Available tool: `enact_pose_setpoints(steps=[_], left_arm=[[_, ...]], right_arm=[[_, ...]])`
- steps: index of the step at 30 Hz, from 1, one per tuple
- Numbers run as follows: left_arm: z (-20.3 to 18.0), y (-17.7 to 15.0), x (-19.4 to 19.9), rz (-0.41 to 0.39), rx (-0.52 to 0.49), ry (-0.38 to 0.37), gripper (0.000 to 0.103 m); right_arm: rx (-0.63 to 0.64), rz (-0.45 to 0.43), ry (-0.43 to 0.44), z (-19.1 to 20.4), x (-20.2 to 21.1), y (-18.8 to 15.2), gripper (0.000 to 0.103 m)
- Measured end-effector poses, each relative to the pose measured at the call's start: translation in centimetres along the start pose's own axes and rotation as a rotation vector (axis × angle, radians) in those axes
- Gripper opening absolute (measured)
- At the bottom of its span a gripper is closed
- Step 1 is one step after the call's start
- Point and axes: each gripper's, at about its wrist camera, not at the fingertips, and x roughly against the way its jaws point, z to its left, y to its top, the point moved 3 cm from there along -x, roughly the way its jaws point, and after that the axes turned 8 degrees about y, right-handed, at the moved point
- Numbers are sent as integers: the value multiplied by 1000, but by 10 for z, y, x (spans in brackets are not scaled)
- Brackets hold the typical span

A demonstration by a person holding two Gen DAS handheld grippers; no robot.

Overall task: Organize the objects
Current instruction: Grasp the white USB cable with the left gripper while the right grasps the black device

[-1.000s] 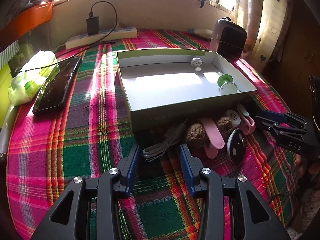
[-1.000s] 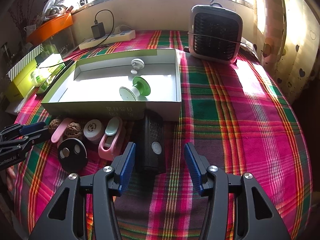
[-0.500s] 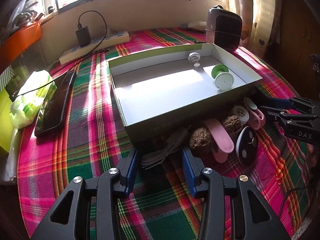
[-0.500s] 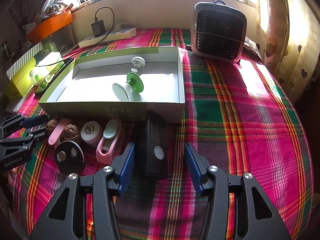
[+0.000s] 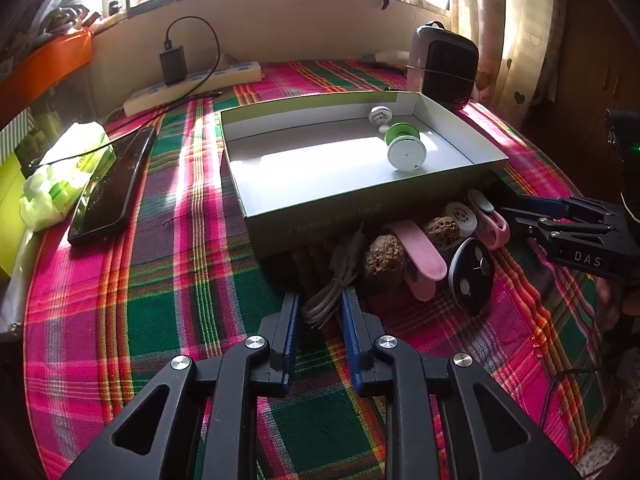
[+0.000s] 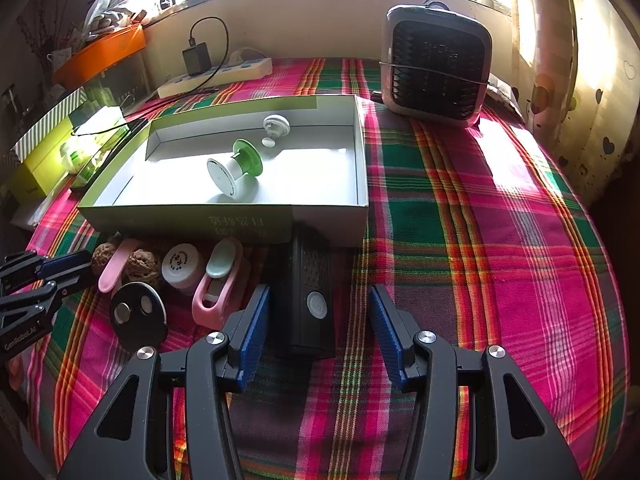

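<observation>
Nearest in the left wrist view, the left claw [image 5: 320, 304] has just been closing and now pinches a coiled grey cable [image 5: 334, 288] lying on the plaid-covered desk [image 5: 160, 280]. In the right wrist view, the right claw [image 6: 318, 312] is spread on either side of a black remote [image 6: 310, 292], its pads not touching it. Beyond lie two walnuts [image 5: 384, 262], pink clips and a round black disc [image 5: 472, 276], just before an open box [image 5: 360, 210] holding a green-and-white spool [image 5: 402, 148].
</observation>
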Motion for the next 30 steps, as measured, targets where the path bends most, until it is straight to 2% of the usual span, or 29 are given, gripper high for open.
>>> enact_pose_setpoints(steps=[6, 14, 18, 20, 24, 30], left_arm=[[1, -6, 5, -5, 22, -7, 14], [10, -15, 11, -3, 64, 22, 14], [10, -15, 11, 3, 67, 25, 14], [10, -12, 9, 10, 63, 24, 15], [5, -6, 5, 13, 47, 25, 27], [3, 3, -2, 7, 29, 46, 28]], right_arm=[[12, 2, -8, 2, 0, -1, 51], [8, -4, -13, 2, 1, -2, 51], [0, -10, -17, -1, 3, -2, 40], [-6, -12, -18, -2, 3, -2, 38], [-9, -14, -16, -4, 3, -2, 36], [-10, -16, -21, -4, 3, -1, 31]])
